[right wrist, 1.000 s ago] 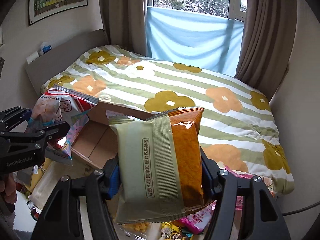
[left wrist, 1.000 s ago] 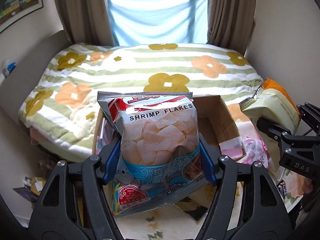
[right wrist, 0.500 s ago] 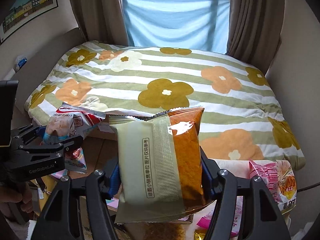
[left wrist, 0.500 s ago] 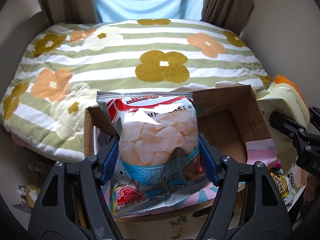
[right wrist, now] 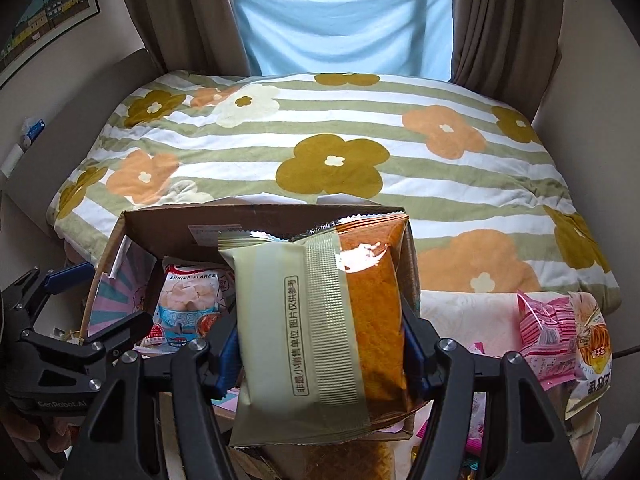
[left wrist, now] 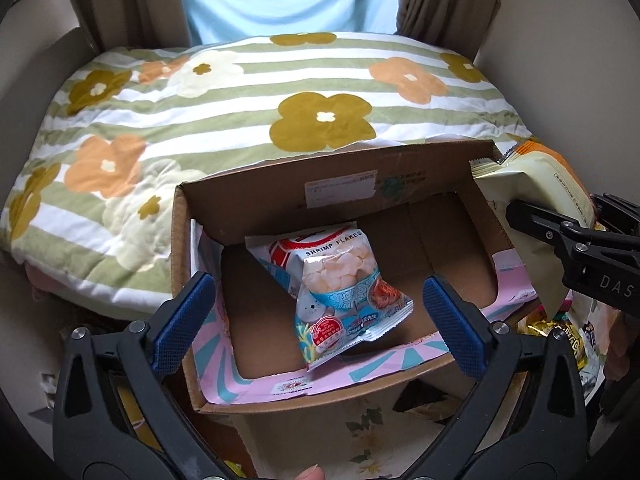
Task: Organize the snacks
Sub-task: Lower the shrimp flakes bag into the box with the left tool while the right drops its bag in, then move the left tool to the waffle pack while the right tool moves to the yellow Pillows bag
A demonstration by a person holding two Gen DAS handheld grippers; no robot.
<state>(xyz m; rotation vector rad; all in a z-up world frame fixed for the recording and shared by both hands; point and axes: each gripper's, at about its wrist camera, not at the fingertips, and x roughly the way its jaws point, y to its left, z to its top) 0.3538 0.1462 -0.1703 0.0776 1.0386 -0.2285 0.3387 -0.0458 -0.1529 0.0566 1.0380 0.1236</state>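
The left tongs have just been opening and stand wide apart with nothing pinched; the shrimp flakes bag lies loose on the floor of the cardboard box beside the bed. The right tongs grip a cream and orange snack bag above the box's right side.
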